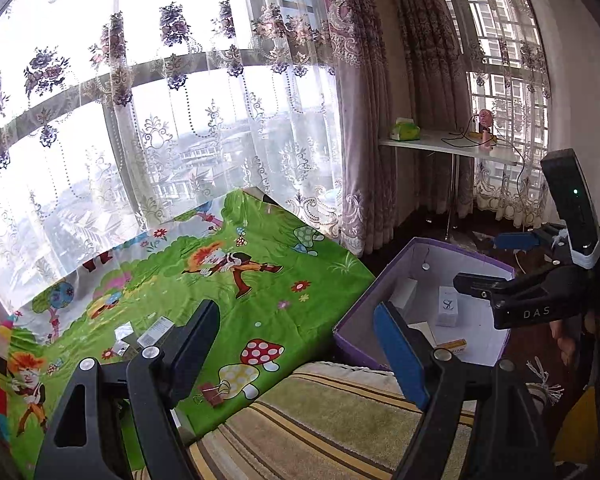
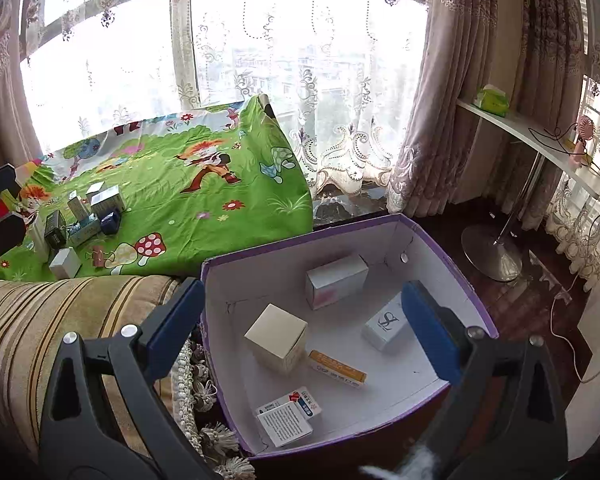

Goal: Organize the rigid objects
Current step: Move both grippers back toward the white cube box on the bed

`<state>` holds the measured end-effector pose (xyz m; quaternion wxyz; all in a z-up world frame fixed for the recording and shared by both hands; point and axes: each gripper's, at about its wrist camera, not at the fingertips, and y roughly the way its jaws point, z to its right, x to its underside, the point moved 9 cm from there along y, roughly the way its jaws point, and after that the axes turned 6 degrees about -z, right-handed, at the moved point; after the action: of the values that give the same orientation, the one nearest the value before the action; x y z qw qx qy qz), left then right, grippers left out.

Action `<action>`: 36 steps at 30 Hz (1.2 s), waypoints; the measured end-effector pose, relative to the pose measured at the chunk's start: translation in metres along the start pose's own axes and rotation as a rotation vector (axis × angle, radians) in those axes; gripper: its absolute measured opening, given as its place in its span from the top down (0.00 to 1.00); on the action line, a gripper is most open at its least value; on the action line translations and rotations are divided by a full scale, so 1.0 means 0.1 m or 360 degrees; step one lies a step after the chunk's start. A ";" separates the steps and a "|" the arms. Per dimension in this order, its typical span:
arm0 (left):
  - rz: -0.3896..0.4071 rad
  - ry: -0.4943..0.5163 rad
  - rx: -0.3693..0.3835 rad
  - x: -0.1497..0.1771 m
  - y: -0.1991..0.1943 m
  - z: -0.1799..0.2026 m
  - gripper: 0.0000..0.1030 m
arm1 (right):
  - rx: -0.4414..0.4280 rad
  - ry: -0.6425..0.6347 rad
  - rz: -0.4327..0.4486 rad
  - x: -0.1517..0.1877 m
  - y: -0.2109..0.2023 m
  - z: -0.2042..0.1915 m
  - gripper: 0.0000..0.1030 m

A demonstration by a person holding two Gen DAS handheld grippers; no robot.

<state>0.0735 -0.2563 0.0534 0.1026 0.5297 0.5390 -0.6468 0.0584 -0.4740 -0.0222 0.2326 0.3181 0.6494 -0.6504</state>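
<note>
Between drops: both tools empty above the purple box (image 2: pixel 452 276), next fetch due from the green counter.

Right tool (image 2: pixel 304 328) spread wide over the box, nothing between its pads; left tool (image 1: pixel 300 344) likewise apart and bare. Inside the box: leaflet-topped pack (image 2: pixel 286 416), orange carton (image 2: pixel 338 368), cream cube (image 2: pixel 276 336), white monogram box (image 2: pixel 384 326), pale carton (image 2: pixel 336 280). Farther off, remaining small boxes (image 2: pixel 80 220) clustered upright on the counter (image 2: pixel 220 200); calls for a swing back left and a square pinch.

A purple box (image 2: pixel 452 264) with a white interior sits beside a bright green cartoon-mushroom cloth (image 2: pixel 204 216); beige-and-brown striped cushion (image 2: pixel 40 312) adjoins the box.
</note>
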 end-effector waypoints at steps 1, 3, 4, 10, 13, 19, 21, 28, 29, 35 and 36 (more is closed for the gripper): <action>-0.0025 -0.0041 -0.0027 0.02 0.02 -0.15 0.22 | -0.0030 -0.0016 0.0007 -0.03 -0.02 -0.06 0.03; -0.0095 -0.0121 -0.0137 0.09 0.08 -0.47 0.22 | -0.0080 -0.0038 0.0014 -0.06 -0.03 -0.17 0.03; -0.0126 -0.0172 -0.0185 0.14 0.11 -0.64 0.22 | -0.0114 -0.0048 0.0011 -0.08 -0.02 -0.23 0.03; -0.0296 -0.0637 -0.0343 0.51 0.26 -1.65 0.22 | -0.0238 -0.0032 -0.0051 -0.15 0.07 -0.51 0.03; -0.0368 -0.0821 -0.0399 0.72 0.32 -2.01 0.23 | -0.0270 -0.0052 -0.0059 -0.20 0.09 -0.67 0.03; -0.0561 -0.1093 -0.0466 1.16 0.44 -2.45 0.23 | -0.0348 -0.0114 -0.0120 -0.29 0.23 -1.06 0.03; -0.0630 -0.1149 -0.0540 1.30 0.47 -2.56 0.23 | -0.0375 -0.0137 -0.0144 -0.33 0.29 -1.21 0.03; -0.0787 -0.1261 -0.0626 1.70 0.65 -2.80 0.23 | -0.0409 -0.0236 -0.0310 -0.37 0.63 -1.72 0.03; -0.0809 -0.1272 -0.0613 1.74 0.68 -2.81 0.23 | -0.0394 -0.0252 -0.0339 -0.37 0.70 -1.78 0.03; -0.0881 -0.1251 -0.0584 1.85 0.87 -2.85 0.23 | -0.0392 -0.0320 -0.0485 -0.31 1.02 -2.17 0.03; -0.0897 -0.1239 -0.0589 1.86 0.91 -2.86 0.23 | -0.0396 -0.0339 -0.0505 -0.29 1.07 -2.23 0.03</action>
<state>0.2239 0.0192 -0.1071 0.2092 0.0568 0.6882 -0.6924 0.1798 -0.2610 -0.0654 0.2320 0.1103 0.7382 -0.6237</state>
